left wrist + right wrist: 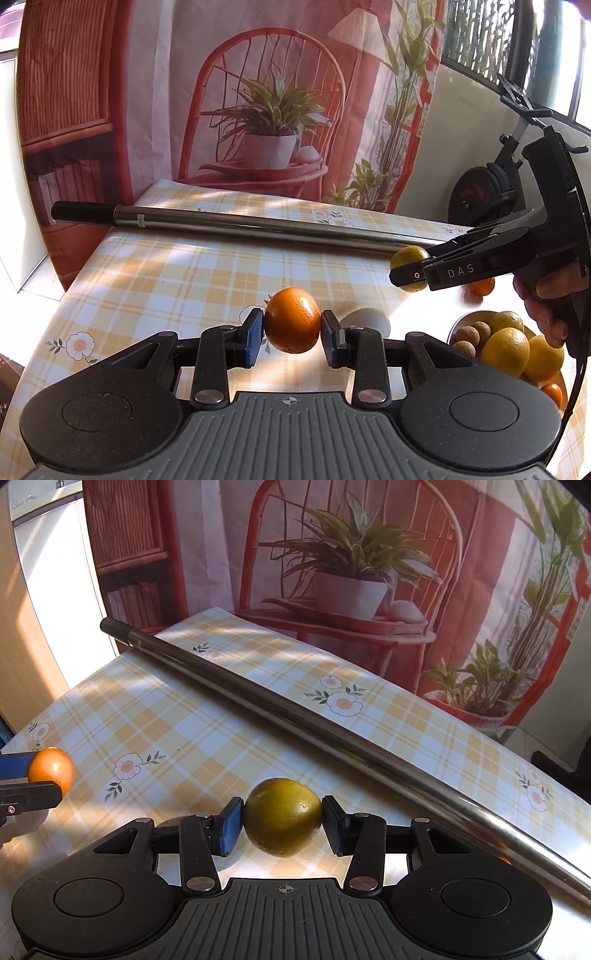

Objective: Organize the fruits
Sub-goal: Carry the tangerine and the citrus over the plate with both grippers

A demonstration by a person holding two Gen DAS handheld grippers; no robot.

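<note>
Fruits in hand: an orange and a greenish-yellow citrus, both lifted clear of the table.
Left gripper: pinching the orange from both sides, held above the checked tablecloth.
Right gripper: pinching the greenish-yellow citrus the same way, over the cloth just short of the metal pole.
Bowl: sits low on the right of the left view, heaped with yellow fruit and a few small round brown ones.
Loose fruit: an orange one lies on the table behind the right gripper, outside the bowl.
Progress: my guess is it's midway; two pieces are in the air and not yet set down anywhere.
Left to do: both held fruits need a place, and the stray orange one looks unsorted.
Unclear: where each kind is meant to go; no second dish shows.
</note>
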